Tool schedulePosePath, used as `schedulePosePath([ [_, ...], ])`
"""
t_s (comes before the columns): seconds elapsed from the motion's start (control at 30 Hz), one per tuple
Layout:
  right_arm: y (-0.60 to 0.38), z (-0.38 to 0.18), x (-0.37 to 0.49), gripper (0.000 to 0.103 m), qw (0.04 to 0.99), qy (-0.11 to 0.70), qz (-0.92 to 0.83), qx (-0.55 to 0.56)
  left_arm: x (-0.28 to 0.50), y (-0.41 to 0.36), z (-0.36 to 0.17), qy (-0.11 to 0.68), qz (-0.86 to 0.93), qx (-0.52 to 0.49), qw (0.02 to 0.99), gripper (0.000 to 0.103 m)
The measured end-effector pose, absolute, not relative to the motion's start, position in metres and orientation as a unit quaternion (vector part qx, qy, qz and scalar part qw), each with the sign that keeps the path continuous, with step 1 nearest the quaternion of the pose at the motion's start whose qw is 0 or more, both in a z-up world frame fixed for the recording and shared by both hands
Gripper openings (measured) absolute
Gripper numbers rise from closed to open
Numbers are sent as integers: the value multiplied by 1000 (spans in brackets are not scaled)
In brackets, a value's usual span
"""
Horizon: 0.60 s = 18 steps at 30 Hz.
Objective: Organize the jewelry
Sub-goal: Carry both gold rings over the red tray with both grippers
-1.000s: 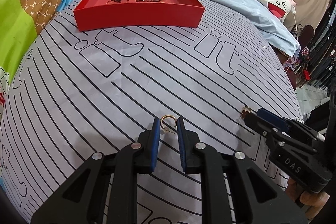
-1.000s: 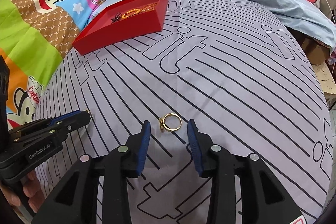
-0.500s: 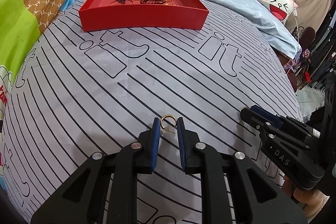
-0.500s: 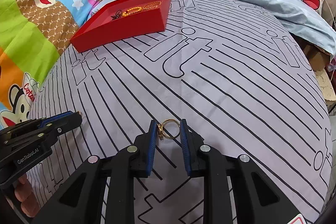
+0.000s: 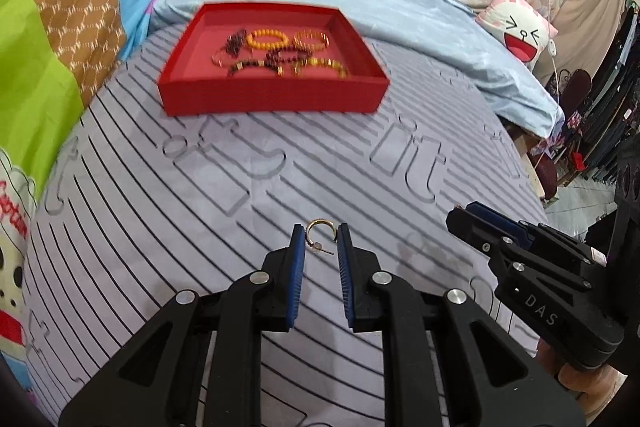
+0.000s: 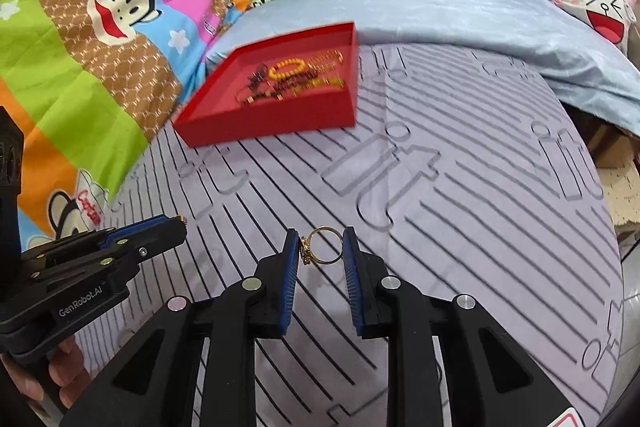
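Note:
My left gripper [image 5: 319,231] is shut on a small gold hoop earring [image 5: 319,234] and holds it above the striped grey sheet [image 5: 200,211]. My right gripper [image 6: 321,245] is shut on a gold ring [image 6: 326,245] with an ornament on its left side, also lifted off the sheet. A red tray [image 5: 272,97] with several bead bracelets [image 5: 267,39] lies at the far side of the bed; it also shows in the right wrist view [image 6: 272,117]. Each gripper shows in the other's view, the right gripper [image 5: 472,217] and the left gripper [image 6: 176,227].
A colourful monkey-print blanket [image 6: 80,47] lies along the left. A light blue quilt [image 5: 400,19] and a pink cartoon pillow [image 5: 520,31] lie behind the tray. The bed's edge drops off at the right, with furniture beyond [image 5: 580,147].
My right gripper closed on the gold ring and lifted it. Both grippers rose and moved toward the red tray, each with its piece.

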State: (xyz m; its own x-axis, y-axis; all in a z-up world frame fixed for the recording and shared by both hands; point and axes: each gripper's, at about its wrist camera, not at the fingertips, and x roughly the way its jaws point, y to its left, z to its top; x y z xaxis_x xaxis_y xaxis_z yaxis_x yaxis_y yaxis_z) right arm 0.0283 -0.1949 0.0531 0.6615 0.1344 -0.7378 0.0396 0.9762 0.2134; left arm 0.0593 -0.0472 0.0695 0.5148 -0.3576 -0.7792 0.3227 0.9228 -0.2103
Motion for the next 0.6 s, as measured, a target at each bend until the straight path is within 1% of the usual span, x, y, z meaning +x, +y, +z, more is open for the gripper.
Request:
schedulePosePath([
  [0.17,-191,80,59,21,916,387,44,102,93,-38,102,417,-184,-14,890,16],
  [0.37,-184,110,118,21,925,362,64,94,151,-26,135,378,-160,-7,912,16],
  [0.47,-180,116,150,21,927,358,68,91,182,-25,140,372,-151,-4,916,16],
  [0.6,-175,111,192,21,926,362,66,84,222,-31,132,380,-143,5,914,16],
])
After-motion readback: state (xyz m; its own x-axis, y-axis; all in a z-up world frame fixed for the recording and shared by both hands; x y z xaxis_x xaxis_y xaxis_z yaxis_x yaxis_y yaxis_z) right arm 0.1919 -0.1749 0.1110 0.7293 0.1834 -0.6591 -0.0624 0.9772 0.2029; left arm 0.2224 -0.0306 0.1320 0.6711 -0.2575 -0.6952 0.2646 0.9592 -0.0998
